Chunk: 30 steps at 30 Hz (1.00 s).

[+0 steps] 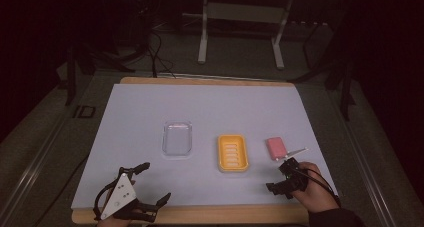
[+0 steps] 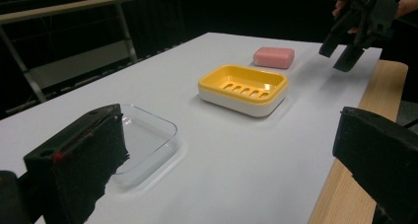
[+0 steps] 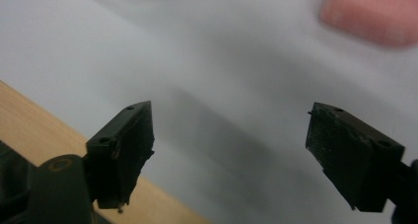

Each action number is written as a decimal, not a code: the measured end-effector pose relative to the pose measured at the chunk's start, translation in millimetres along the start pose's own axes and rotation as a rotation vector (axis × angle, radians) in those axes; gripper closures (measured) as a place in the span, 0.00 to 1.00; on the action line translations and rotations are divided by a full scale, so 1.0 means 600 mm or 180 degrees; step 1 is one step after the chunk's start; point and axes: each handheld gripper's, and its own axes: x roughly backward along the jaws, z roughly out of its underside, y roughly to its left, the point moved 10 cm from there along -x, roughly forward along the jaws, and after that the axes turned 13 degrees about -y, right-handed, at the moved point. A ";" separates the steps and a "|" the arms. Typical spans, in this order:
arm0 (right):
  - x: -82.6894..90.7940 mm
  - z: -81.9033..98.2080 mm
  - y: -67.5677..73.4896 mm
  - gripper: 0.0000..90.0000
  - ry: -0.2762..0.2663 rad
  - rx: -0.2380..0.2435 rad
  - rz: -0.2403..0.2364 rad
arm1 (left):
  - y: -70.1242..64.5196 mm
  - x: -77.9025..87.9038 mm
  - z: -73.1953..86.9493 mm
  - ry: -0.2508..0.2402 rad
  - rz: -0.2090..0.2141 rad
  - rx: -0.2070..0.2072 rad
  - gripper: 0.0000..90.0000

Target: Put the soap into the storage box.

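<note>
A pink soap bar (image 1: 276,148) lies on the white mat at the right, beside a yellow slotted soap dish (image 1: 233,152) and a clear plastic tray (image 1: 177,138) further left. My right gripper (image 1: 280,179) hovers just in front of the soap, near the table's front edge. Its jaws stand apart with nothing between them. In the right gripper view the right gripper (image 3: 229,150) hangs over bare mat, with the soap (image 3: 367,14) blurred at the upper right. My left gripper (image 1: 156,182) rests open at the front left. In the left gripper view the left gripper (image 2: 229,169) frames the tray (image 2: 143,140), the dish (image 2: 244,88) and the soap (image 2: 274,56).
The white mat (image 1: 210,107) covers a wooden table whose bare edge (image 1: 225,214) runs along the front. A white metal stand (image 1: 240,32) and cables (image 1: 157,57) sit on the dark floor behind the table.
</note>
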 end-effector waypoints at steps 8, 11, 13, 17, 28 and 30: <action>0.006 0.019 -0.009 0.20 0.0502 -0.0256 0.0118 | 0.001 0.000 0.003 0.0038 -0.0012 -0.0037 0.00; 0.010 0.021 -0.014 0.19 0.0611 -0.0266 0.0169 | 0.001 -0.001 0.002 0.0035 -0.0012 -0.0038 0.00; 0.014 0.023 -0.018 0.17 0.0696 -0.0290 0.0215 | 0.001 -0.001 0.002 0.0031 -0.0015 -0.0043 0.00; 0.020 0.023 -0.024 0.15 0.0789 -0.0348 0.0254 | 0.001 -0.001 0.003 0.0034 -0.0016 -0.0040 0.00; 0.032 0.023 -0.043 0.16 0.1160 -0.0515 0.0442 | 0.000 -0.002 0.007 0.0096 -0.0038 -0.0112 0.00; 0.034 0.024 -0.046 0.16 0.1242 -0.0565 0.0461 | 0.000 -0.002 0.007 0.0088 -0.0028 -0.0105 0.00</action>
